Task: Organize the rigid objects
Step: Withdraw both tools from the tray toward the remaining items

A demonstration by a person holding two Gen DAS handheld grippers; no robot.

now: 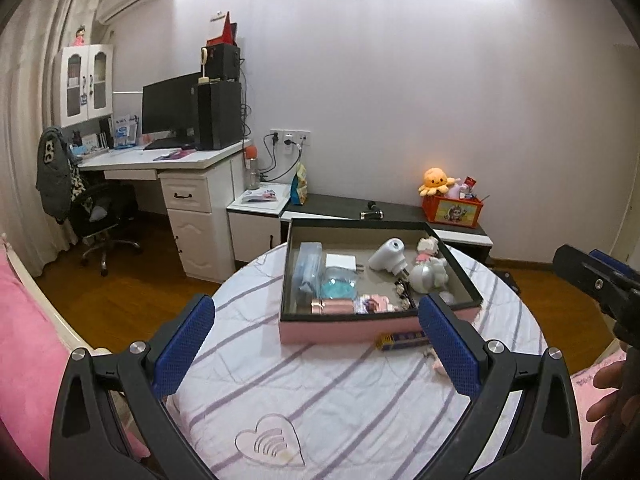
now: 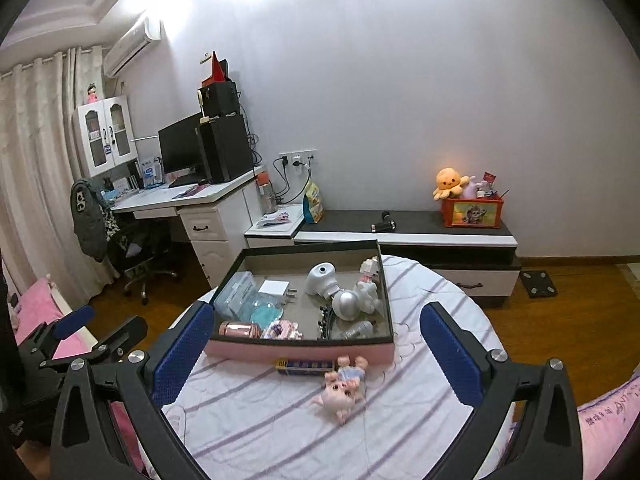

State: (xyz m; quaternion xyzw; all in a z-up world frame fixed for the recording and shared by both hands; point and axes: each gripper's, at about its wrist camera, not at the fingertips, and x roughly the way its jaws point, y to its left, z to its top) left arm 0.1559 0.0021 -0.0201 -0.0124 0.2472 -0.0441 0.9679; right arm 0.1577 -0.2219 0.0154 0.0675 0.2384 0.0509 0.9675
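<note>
- Two grippers hover above a round table (image 2: 400,440) with a striped cloth — the left gripper (image 1: 316,340) and the right gripper (image 2: 316,348), each with its blue pads spread wide and nothing between them.
- A pink box (image 2: 300,350) sits on the table, open-topped, with small things in it: a white astronaut figure (image 2: 354,300), a rose-gold tube (image 2: 240,329), a white charger (image 2: 276,289).
- A pig doll (image 2: 342,388) lies on the cloth just in front of the box, touching a blue-and-yellow packet (image 2: 304,367).

We see a pink-walled tray (image 2: 304,353) holding small items on the striped cloth, and just before it — touching — a blue-yellow box (image 2: 305,367) beside a toppled pink pig doll (image 2: 342,390).
</note>
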